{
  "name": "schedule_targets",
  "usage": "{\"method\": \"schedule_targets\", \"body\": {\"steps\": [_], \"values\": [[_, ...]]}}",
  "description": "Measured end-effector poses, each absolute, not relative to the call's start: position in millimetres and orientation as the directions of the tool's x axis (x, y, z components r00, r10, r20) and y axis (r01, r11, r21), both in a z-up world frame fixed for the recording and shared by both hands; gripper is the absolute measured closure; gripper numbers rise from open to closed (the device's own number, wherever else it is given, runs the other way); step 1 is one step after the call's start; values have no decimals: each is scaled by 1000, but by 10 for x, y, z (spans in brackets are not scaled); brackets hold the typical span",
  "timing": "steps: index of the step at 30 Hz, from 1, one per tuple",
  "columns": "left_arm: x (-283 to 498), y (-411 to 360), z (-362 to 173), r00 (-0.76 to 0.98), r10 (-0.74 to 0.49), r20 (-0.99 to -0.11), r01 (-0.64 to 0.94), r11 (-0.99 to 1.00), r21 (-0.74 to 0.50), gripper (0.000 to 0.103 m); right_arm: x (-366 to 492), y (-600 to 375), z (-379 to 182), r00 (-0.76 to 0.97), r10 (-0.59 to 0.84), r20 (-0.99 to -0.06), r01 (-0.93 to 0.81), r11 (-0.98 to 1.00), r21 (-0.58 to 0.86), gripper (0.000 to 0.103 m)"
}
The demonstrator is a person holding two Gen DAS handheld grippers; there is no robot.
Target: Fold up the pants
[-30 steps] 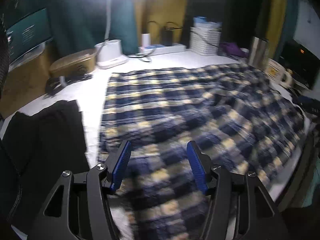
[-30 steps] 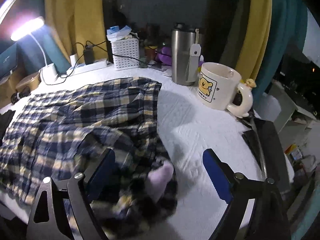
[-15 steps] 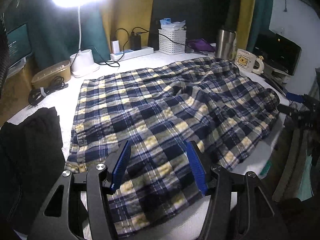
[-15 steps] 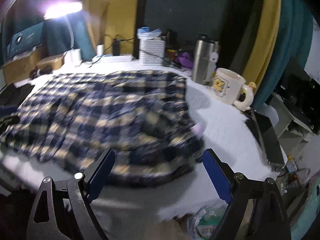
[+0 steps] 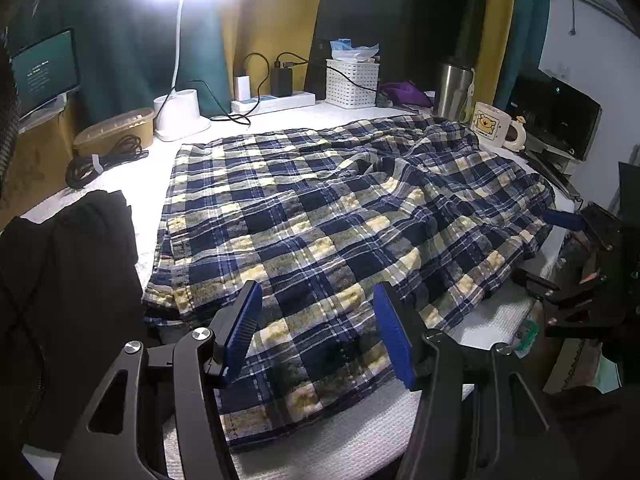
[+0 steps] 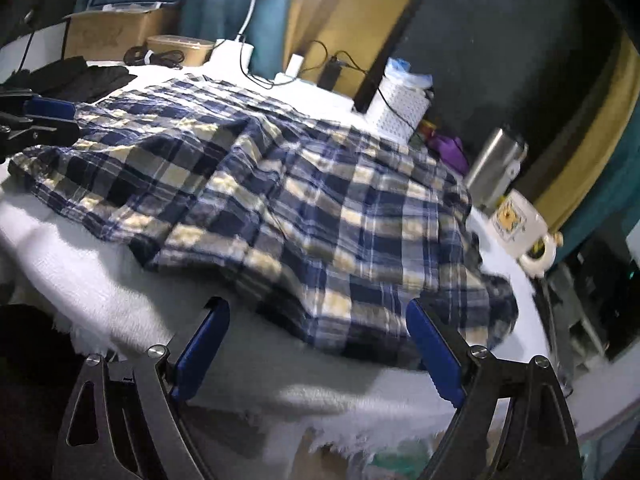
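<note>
The blue, yellow and white plaid pants (image 5: 328, 216) lie spread and rumpled over the white towel-covered table (image 5: 360, 420); they also show in the right wrist view (image 6: 304, 192). My left gripper (image 5: 320, 332) is open and empty, held above the pants' near edge. My right gripper (image 6: 316, 344) is open and empty, back off the table's front edge, short of the pants' hem. The right gripper also shows at the far right of the left wrist view (image 5: 576, 240), and the left one shows at the left edge of the right wrist view (image 6: 36, 120).
Black folded clothing (image 5: 68, 280) lies left of the pants. Along the back stand a lamp base (image 5: 178, 114), a coiled cable (image 5: 100, 160), a power strip (image 5: 272, 102), a white basket (image 5: 352, 82), a steel tumbler (image 5: 454, 90) and a bear mug (image 5: 494, 124).
Both grippers have let go of the pants and pulled back from the table. The pants now lie spread out; the right gripper has swung round to the front edge.
</note>
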State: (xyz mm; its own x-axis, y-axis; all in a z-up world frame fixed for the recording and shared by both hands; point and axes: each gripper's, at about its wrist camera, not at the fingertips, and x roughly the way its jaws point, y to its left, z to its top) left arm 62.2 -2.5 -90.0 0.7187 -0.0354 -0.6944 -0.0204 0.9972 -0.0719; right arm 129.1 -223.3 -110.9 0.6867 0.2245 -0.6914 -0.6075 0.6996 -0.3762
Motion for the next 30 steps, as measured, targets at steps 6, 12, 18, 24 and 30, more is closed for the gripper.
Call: {"method": "schedule_targets", "body": {"steps": [6,12,18,24,30], "values": [[652,-115,-936,715,-68,-696,6,996,-92,38,1509,-2136,-1088,670,264,-694,-632,694,-346,12],[660,-309,-886,734,-113,-669,79,994,-81,19,1739,-2174,-948,617,328,-715,-644,733,-220,12],[713,-477,-983,713,-135,-688,127,990,-63,15,1986,-2240,-881,568,370,-735,-634,766,-104,12],[784,-531,-1109,680,-44,-732,85,996,19,15,2163,-2251,-842,560,394,-729,-605,796,-34,12],[725,-379,-1156,672,30,-740,68,993,102,16,2212,-2296,-837,555,397,-731,-604,796,-26,12]]}}
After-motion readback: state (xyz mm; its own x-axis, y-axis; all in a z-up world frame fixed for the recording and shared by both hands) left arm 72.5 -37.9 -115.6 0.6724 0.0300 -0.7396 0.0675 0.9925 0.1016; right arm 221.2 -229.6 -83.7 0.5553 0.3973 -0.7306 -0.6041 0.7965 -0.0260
